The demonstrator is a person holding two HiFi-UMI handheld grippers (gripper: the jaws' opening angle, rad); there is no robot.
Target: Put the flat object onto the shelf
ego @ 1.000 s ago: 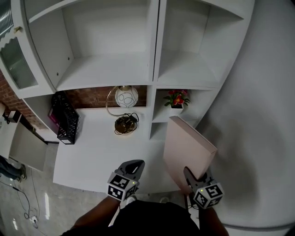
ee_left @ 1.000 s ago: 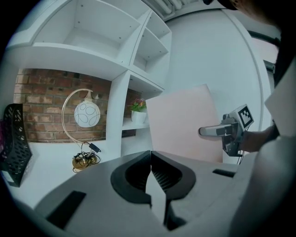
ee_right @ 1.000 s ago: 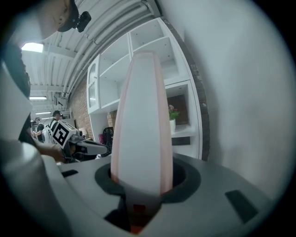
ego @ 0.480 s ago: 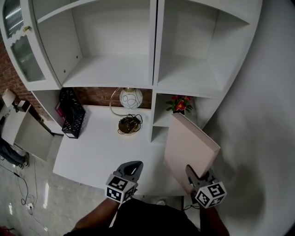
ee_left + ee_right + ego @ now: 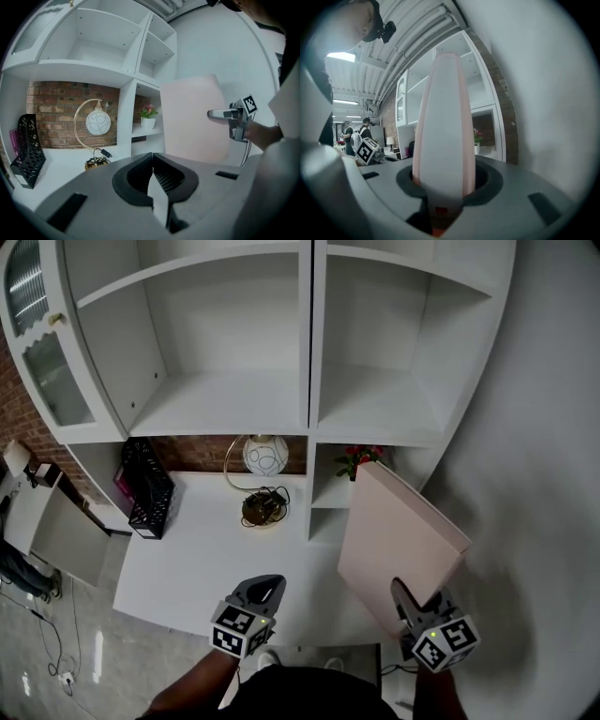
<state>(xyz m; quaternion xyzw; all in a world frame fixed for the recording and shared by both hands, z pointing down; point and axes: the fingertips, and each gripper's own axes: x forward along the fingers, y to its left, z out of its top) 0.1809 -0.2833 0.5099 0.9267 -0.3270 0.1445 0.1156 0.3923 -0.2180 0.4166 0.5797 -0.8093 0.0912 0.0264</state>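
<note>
My right gripper [image 5: 405, 601] is shut on the lower edge of a flat pale-pink box [image 5: 398, 535], holding it upright and tilted in front of the white shelf unit [image 5: 309, 381]. The box's top edge reaches the small cubby with the flowers. In the right gripper view the box [image 5: 443, 126] stands edge-on between the jaws and fills the middle. My left gripper [image 5: 265, 589] hovers over the desk's front edge, jaws shut with nothing between them. The left gripper view shows the box [image 5: 192, 119] broadside with the right gripper [image 5: 220, 113] at its side.
On the white desk [image 5: 187, 559] stand a globe lamp [image 5: 260, 455] with a coiled cord and a black mesh file holder [image 5: 148, 488]. A potted flower [image 5: 356, 458] sits in the low cubby. A glass cabinet door [image 5: 37, 343] hangs left; a white wall [image 5: 534, 474] lies right.
The right gripper has lifted the pink box slightly up and to the right, so its top edge now covers part of the flowers. The left gripper stays shut near the desk's front edge.
</note>
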